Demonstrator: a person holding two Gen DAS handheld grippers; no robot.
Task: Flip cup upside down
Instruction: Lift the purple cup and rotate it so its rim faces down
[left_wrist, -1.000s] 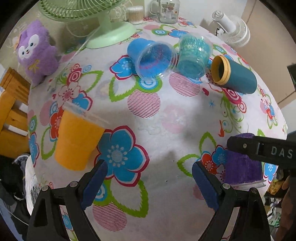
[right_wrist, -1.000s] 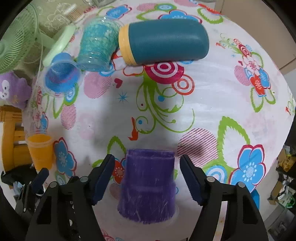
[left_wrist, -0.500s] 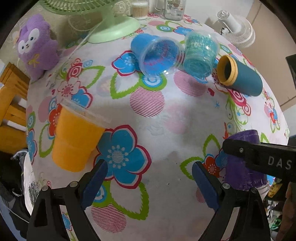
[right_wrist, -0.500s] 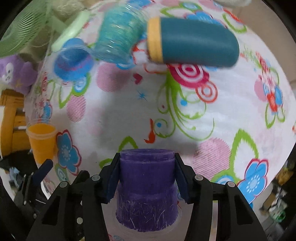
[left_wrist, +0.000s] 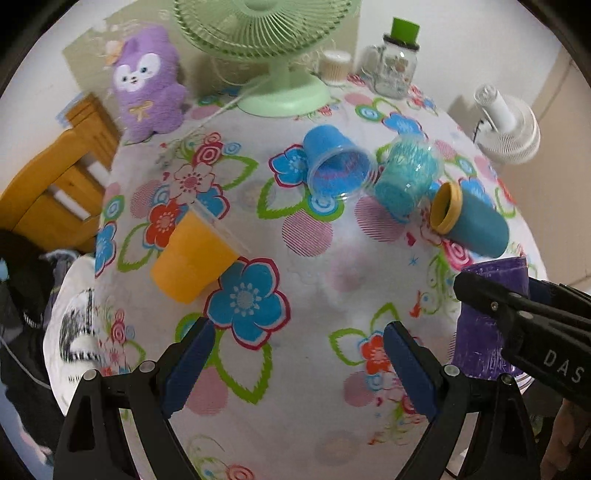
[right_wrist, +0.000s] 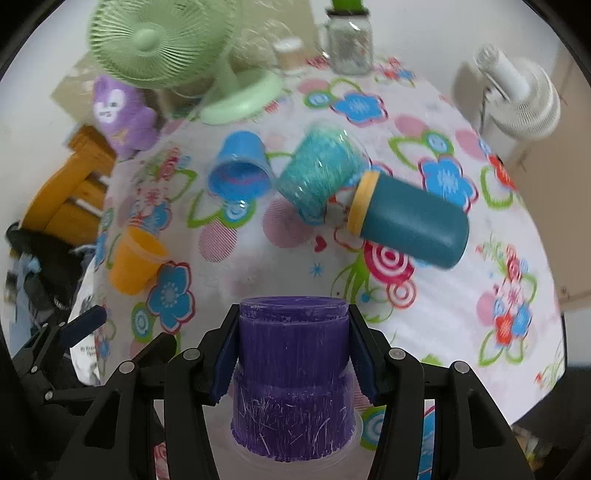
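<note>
Right wrist view: right gripper (right_wrist: 293, 345) clamps purple cup (right_wrist: 291, 373) at 6 o'clock, pads on both sides, over floral table (right_wrist: 461, 325). Left gripper (left_wrist: 299, 362) gapes wide, holding nothing; orange cup (left_wrist: 192, 254) at 10 o'clock.

Bare cloth mid-frame, cups ringing it

The tablecloth (left_wrist: 325, 280) centre lies open; orange cup (left_wrist: 192, 254) blocks left, teal tumbler (left_wrist: 476, 225) upper right.
</note>
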